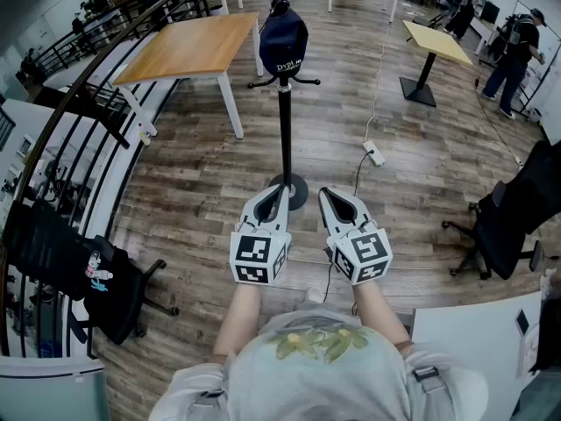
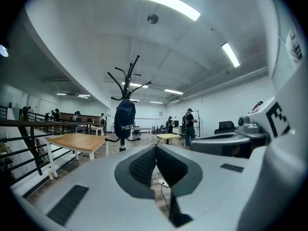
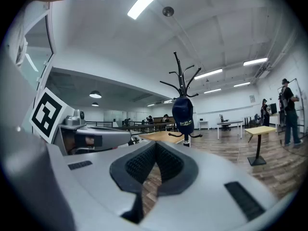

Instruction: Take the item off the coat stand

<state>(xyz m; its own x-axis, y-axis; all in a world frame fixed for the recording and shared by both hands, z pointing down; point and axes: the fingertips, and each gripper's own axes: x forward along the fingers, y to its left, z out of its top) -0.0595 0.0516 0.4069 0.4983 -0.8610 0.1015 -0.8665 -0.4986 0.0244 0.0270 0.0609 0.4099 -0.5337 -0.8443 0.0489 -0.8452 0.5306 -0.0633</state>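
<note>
- A coat stand (image 1: 285,121) rises from the floor (image 1: 193,174) straight ahead; the task looks to be at its opening step, the reach not yet begun.
- The left gripper (image 1: 281,189) and right gripper (image 1: 323,192) hang side by side, well short of it; both have their jaws pressed together, holding nothing.
- A dark cap (image 1: 283,38) hangs below the stand's top hooks; next, one gripper likely must close in, open, and lift it clear.

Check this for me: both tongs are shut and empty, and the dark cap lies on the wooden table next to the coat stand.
Wrong on one point: the dark cap hangs on the coat stand, not on the wooden table, as the head view shows. The left tongs and right tongs are indeed shut and empty.
</note>
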